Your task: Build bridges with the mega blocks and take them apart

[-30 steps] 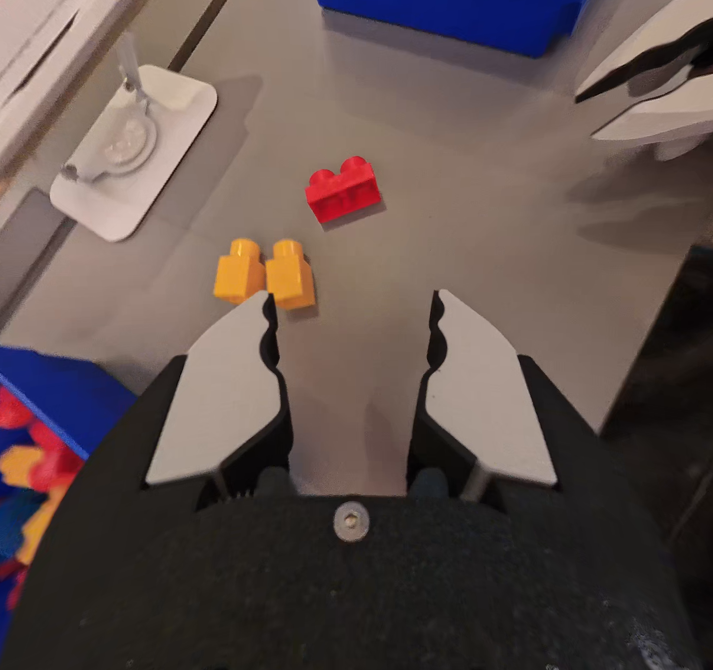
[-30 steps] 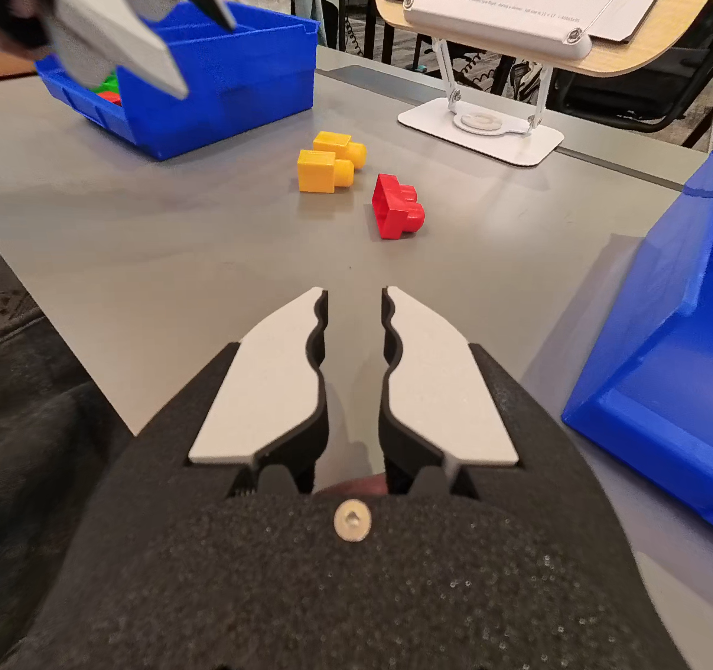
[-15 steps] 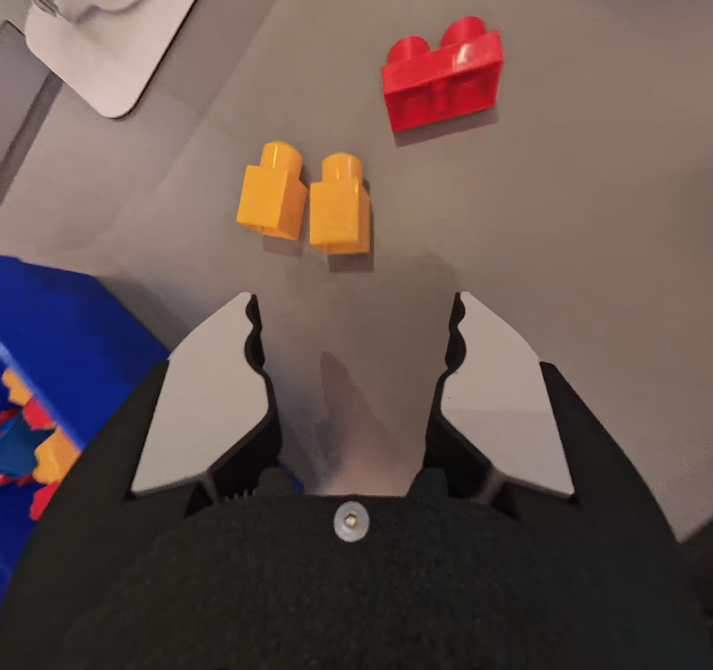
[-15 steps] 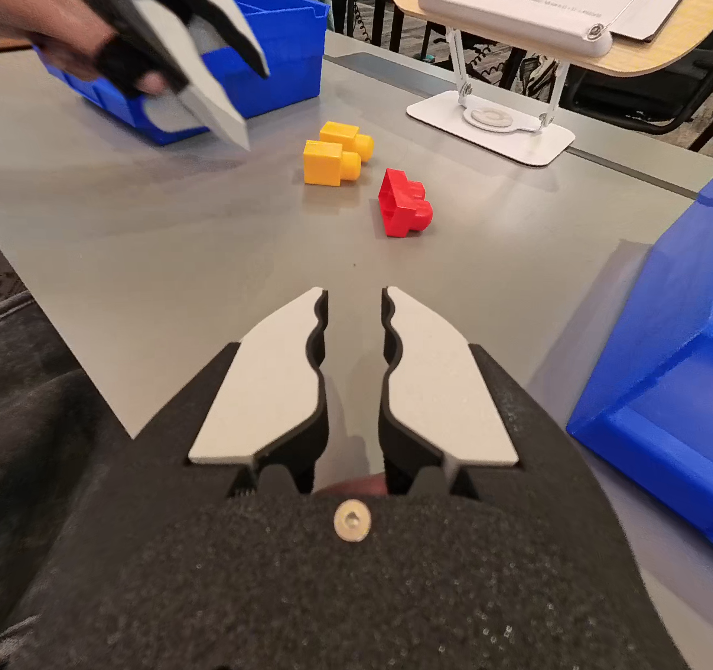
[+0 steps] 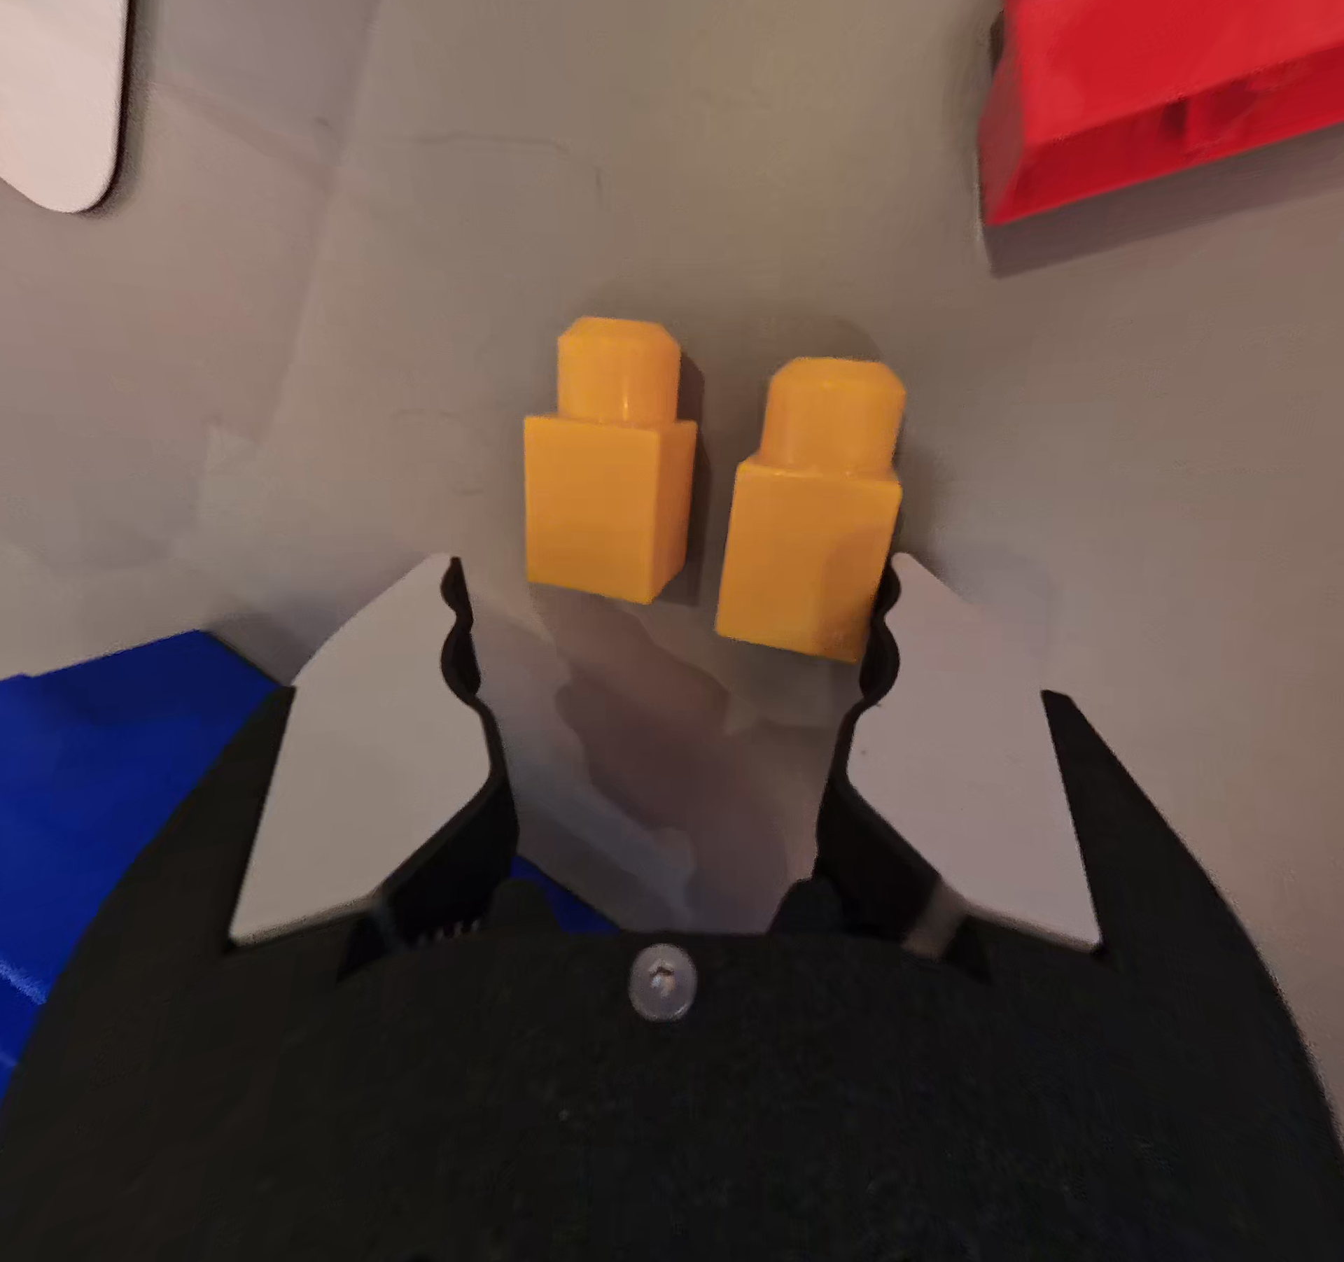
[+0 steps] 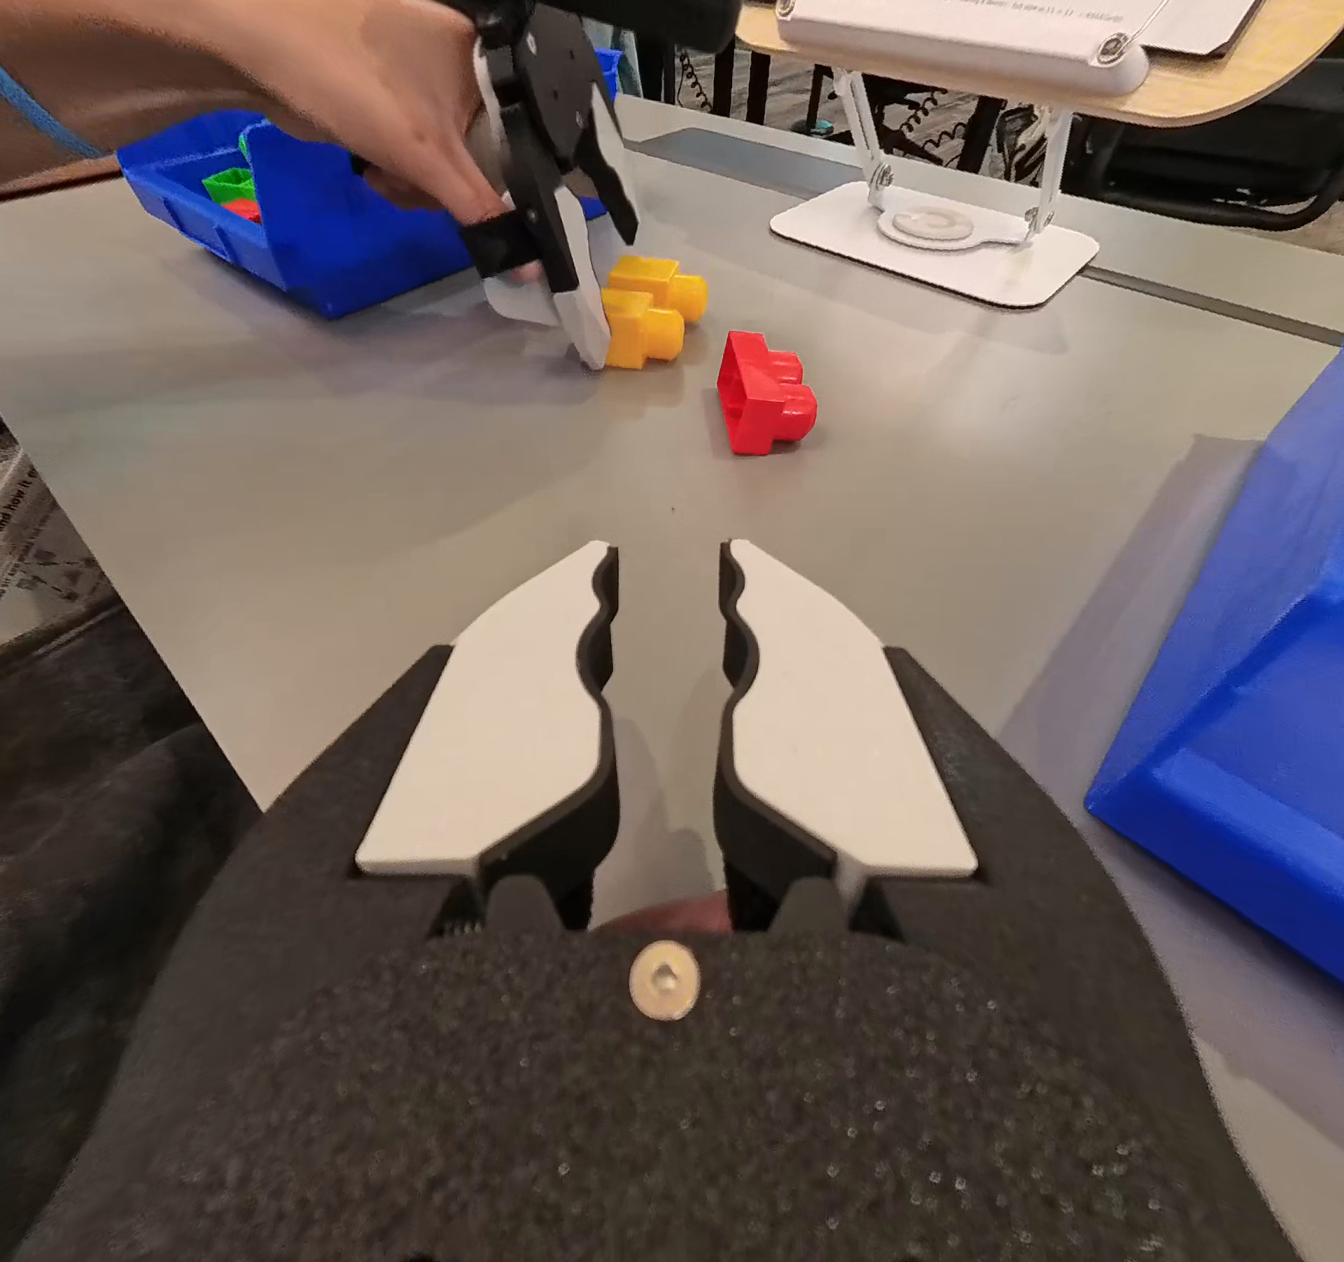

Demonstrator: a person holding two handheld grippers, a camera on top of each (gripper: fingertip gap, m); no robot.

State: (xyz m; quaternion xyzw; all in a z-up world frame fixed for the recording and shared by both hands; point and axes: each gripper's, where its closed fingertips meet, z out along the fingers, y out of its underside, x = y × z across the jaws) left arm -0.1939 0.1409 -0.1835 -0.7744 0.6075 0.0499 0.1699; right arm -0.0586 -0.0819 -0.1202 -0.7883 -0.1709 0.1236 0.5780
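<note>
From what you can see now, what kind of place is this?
Probably a workroom or lab set up for recording: a grey table, blue bins of toy blocks, and an instruction sheet on a white stand.

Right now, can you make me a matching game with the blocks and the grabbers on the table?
Things:
1. red block
2. two yellow blocks
3. left gripper
4. right gripper

States:
A. open wide, right at the yellow blocks
B. side by side on their sides
C. alone on its side, two studs
D. open a little, nothing between its fingers

Pairs: 1-C, 2-B, 3-A, 4-D
</note>
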